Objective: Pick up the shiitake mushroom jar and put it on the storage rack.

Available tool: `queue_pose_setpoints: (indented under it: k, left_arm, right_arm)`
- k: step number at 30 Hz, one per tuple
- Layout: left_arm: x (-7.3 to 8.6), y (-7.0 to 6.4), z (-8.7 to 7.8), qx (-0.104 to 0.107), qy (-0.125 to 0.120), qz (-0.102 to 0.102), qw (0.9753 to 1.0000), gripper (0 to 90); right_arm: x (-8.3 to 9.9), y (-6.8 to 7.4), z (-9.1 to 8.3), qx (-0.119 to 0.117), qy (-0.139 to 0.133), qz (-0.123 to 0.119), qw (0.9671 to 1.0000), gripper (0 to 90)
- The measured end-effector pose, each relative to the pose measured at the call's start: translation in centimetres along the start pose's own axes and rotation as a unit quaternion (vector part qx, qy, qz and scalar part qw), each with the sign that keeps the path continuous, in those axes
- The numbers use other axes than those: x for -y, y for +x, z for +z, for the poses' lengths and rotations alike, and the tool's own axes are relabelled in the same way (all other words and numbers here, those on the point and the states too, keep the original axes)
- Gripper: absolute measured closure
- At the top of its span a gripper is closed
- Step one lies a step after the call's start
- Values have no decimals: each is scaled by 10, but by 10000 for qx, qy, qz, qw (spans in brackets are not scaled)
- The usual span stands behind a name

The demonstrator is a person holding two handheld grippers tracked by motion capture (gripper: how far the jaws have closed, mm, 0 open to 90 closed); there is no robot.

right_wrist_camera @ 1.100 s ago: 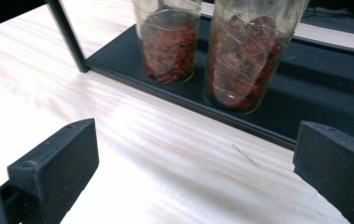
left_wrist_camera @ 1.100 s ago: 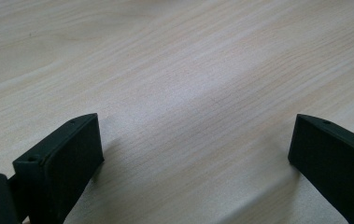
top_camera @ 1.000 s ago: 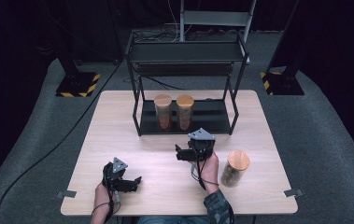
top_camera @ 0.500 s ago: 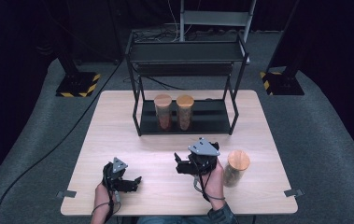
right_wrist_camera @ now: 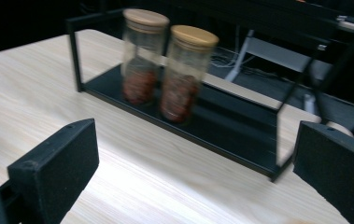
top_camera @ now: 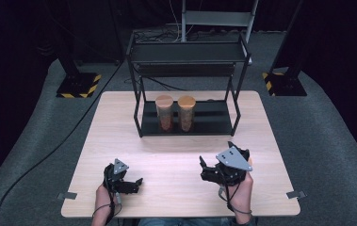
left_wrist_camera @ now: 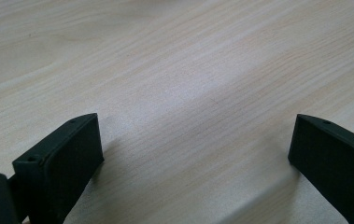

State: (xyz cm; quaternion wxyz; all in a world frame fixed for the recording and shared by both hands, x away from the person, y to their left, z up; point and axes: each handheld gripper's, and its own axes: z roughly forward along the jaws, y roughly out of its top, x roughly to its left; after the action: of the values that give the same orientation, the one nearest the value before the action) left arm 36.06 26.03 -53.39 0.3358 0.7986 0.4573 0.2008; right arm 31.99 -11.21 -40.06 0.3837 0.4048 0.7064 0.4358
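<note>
Glass jar (right_wrist_camera: pixel 338 127) near right gripper (top_camera: pixel 214 170) looks rigid, slippery, breakable; grasp mid-body; both grippers wide open, empty

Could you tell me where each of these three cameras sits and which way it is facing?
High view: above the person's side, looking forward and down on the table and rack; both forearms enter from below, holding the left tongs and right tongs.
Left gripper view: rides on the left tongs, tilted down at bare tabletop between open jaws.
Right gripper view: rides on the right tongs, facing the rack and two jars.
Shared: the rack and jars appear in the high and right gripper views.
</note>
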Motion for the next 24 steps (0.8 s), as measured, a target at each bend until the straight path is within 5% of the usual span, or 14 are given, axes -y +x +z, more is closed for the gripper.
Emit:
queue_pose_setpoints:
  k: [5,13,24]
  left_arm:
    - [0,0,0,0,-1,0,10000,22]
    - [0,0,0,4,-7,1,10000,23]
    - [0,0,0,-5,-9,-16,10000,22]
  right_arm:
    - [12,-20,-12,295,41,196,9994,0]
    - [35,-32,-18,681,237,331,9969,0]
    - [75,-39,-2,462,378,709,9957,0]
